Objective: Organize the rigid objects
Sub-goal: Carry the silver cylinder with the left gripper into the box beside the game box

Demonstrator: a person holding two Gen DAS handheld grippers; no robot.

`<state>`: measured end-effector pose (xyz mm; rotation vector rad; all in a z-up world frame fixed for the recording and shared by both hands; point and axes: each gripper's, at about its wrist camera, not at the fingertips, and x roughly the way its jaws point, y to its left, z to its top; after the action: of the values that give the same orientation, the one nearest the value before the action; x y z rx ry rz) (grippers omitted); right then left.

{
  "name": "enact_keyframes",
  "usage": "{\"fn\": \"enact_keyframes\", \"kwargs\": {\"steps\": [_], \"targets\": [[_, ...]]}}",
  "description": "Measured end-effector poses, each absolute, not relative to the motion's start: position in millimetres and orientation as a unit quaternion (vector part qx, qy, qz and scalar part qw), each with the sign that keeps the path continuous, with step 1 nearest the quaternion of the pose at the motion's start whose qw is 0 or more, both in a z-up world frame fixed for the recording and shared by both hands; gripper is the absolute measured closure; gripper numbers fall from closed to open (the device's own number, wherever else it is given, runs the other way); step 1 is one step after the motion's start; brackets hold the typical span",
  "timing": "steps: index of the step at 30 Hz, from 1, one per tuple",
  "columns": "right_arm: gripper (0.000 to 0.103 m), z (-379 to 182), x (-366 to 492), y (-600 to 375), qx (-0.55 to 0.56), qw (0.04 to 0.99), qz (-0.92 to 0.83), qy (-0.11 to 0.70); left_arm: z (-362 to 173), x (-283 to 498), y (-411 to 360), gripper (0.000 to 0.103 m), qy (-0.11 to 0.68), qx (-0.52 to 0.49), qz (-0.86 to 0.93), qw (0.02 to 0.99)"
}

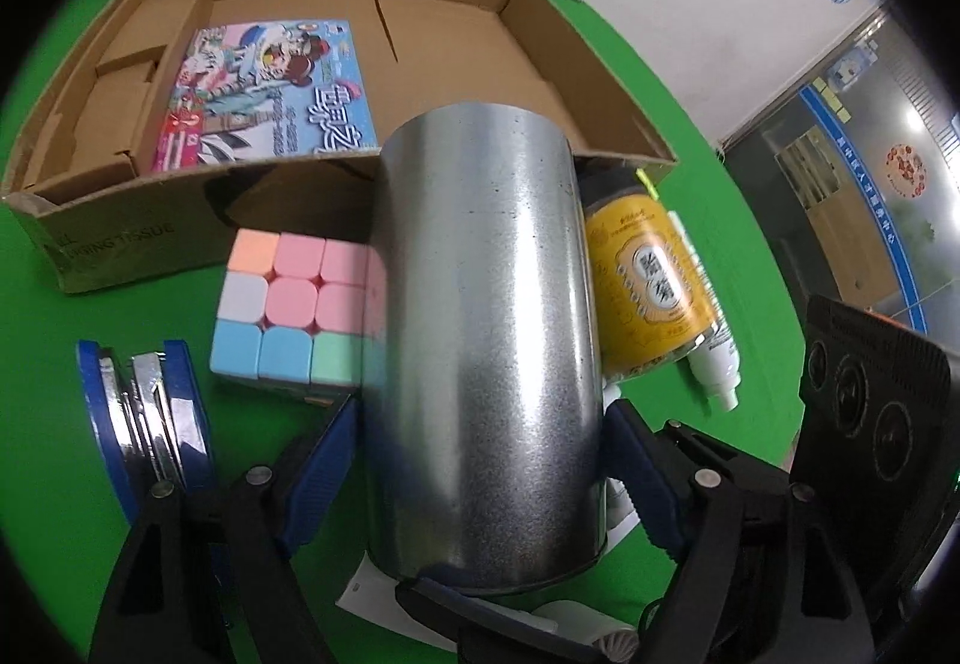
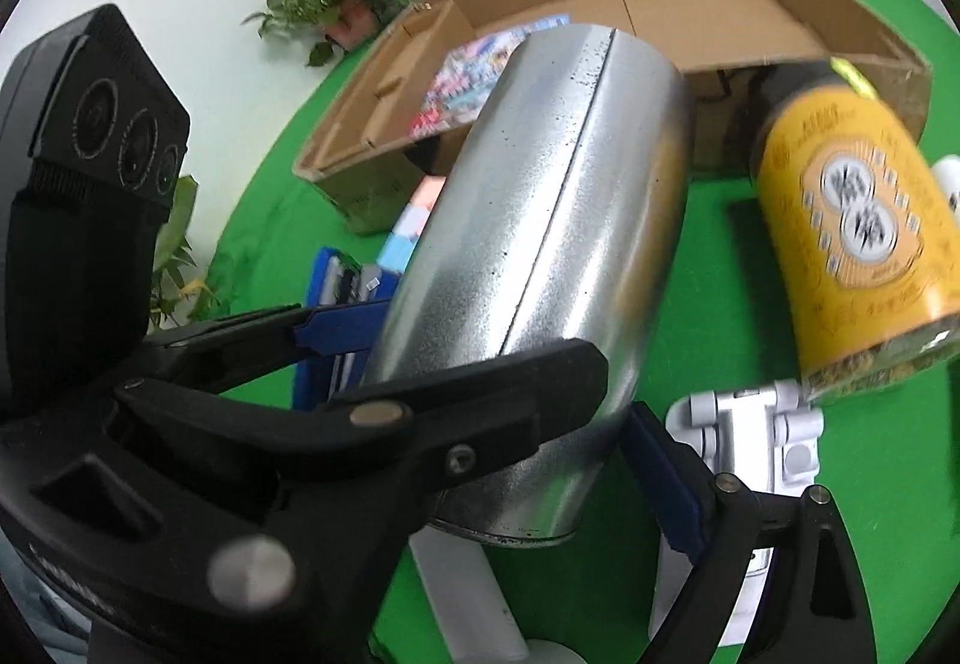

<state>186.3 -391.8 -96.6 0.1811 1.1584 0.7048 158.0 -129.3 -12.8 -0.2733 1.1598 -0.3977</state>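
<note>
A silver metal cylinder (image 1: pixel 486 334) fills the middle of the left wrist view. My left gripper (image 1: pixel 483 412) has a blue pad pressed on each of its sides, near the base. In the right wrist view the cylinder (image 2: pixel 552 220) leans to the right. The left gripper's black fingers (image 2: pixel 450 412) cross in front of it there. My right gripper (image 2: pixel 480 412) stands wide. Its right pad (image 2: pixel 666 478) is beside the cylinder's base. Its left finger is hidden behind the other gripper.
An open cardboard box (image 1: pixel 540 40) holding a colourful flat game box (image 1: pixel 270 94) stands behind on the green table. Around the cylinder lie a pastel puzzle cube (image 1: pixel 294 304), a yellow-labelled jar (image 1: pixel 654 292), a white tube (image 1: pixel 714 364), a blue and chrome tool (image 1: pixel 144 412) and a white hinged stand (image 2: pixel 756 436).
</note>
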Motion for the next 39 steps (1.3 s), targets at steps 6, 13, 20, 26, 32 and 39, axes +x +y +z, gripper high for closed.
{"fn": "enact_keyframes", "kwargs": {"steps": [6,13,20,26,32,39], "targets": [[0.011,-70.9,183.6,-383.5,0.054,0.8,0.323,0.503,8.7,154.2,-118.1,0.021,0.501,-0.141,-0.202,0.83],[0.012,-42.5,187.4,-381.6,0.038,0.823,0.331,0.46,37.6,150.3,-114.6,0.023,0.436,-0.153,-0.222,0.859],[0.012,-33.0,194.9,-393.5,0.034,0.825,0.34,0.45,41.1,161.4,-118.5,0.023,0.43,-0.162,-0.211,0.863],[0.012,-26.3,204.0,-391.9,0.026,0.826,0.35,0.441,51.4,165.1,-115.0,0.023,0.42,-0.168,-0.203,0.868],[0.012,-0.6,213.8,-392.1,0.004,0.832,0.365,0.417,74.2,168.7,-111.8,0.023,0.388,-0.171,-0.194,0.885],[0.012,20.1,227.5,-388.3,-0.008,0.823,0.396,0.407,95.6,180.0,-107.6,0.023,0.378,-0.181,-0.163,0.893]]}}
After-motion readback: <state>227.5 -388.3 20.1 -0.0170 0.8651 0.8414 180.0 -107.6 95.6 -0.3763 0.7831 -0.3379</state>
